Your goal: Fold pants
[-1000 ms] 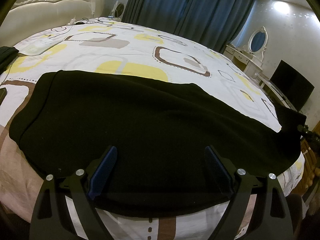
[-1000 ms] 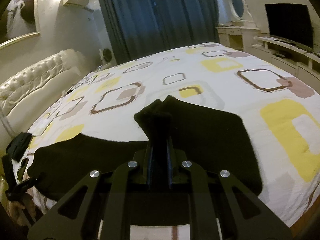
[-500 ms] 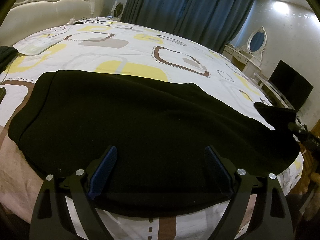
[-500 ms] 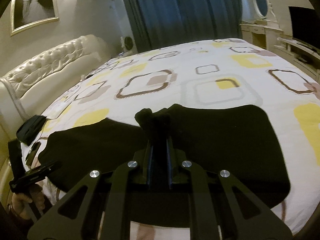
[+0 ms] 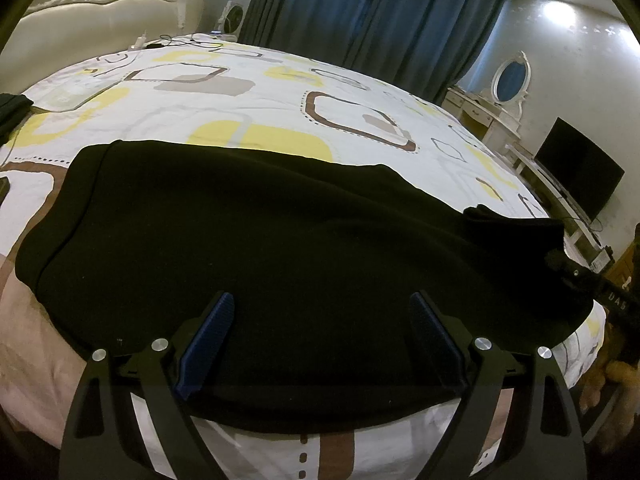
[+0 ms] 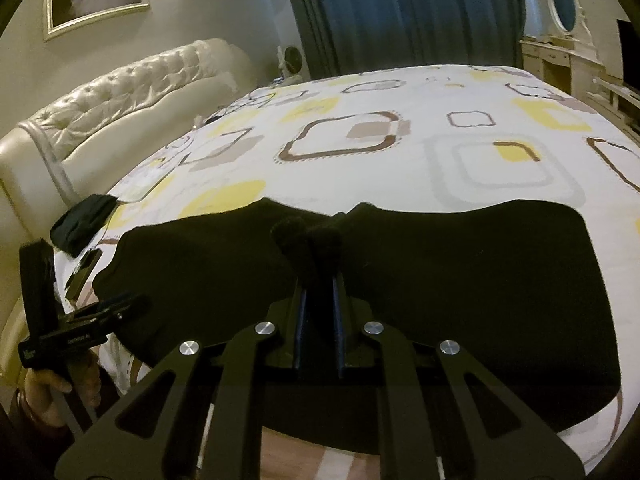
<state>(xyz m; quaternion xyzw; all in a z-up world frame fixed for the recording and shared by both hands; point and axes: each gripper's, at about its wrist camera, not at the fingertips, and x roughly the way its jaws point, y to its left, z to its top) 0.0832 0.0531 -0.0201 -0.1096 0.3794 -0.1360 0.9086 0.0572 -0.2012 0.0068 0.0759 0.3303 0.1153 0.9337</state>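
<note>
The black pants [image 5: 256,236] lie spread along the near edge of the bed. My left gripper [image 5: 320,312] is open and empty, its blue-padded fingers [image 5: 208,336] hovering over the pants near the bed edge. My right gripper [image 6: 320,276] is shut on a bunched end of the pants [image 6: 308,240] and holds it lifted above the rest of the fabric [image 6: 480,272]. In the left wrist view the right gripper [image 5: 576,276] shows at the far right with the raised end. In the right wrist view the left gripper [image 6: 108,312] shows at the far left.
The bed has a white sheet [image 5: 240,108] with yellow and brown squares and a tufted white headboard [image 6: 132,92]. A dark cloth [image 6: 80,220] and a phone [image 6: 84,268] lie near the headboard side. A TV [image 5: 576,168] and dressing table [image 5: 492,112] stand beyond.
My right gripper has carried the held pants end leftward over the rest of the pants, toward the left gripper. The left gripper has stayed open in place.
</note>
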